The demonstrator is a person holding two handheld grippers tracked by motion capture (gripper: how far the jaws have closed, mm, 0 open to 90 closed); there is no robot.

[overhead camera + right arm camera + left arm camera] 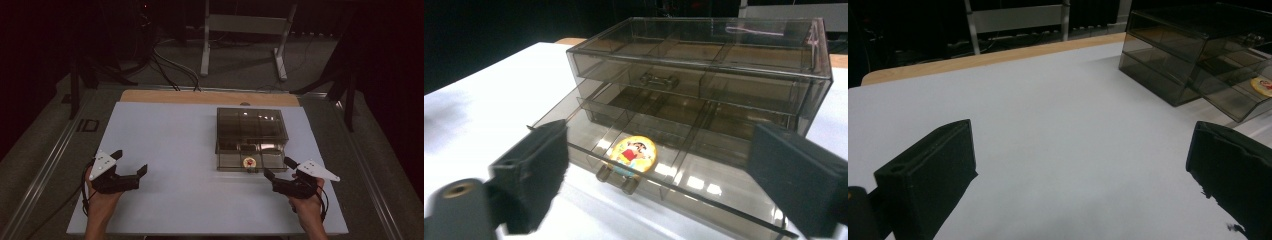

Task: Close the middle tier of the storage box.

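A smoky see-through drawer box stands on the white table top, right of centre. Its bottom drawer is pulled out toward me. A round cartoon badge lies in the drawer's middle compartment, just behind the drawer handle. My right gripper is open, pointing at the drawer front from the near right, with nothing between its fingers. My left gripper stands open and empty over bare table at the near left.
The white table top has a wooden strip along its far edge. Behind the table a metal stand and cables sit on the dark floor. Metal rails run down both sides of the table.
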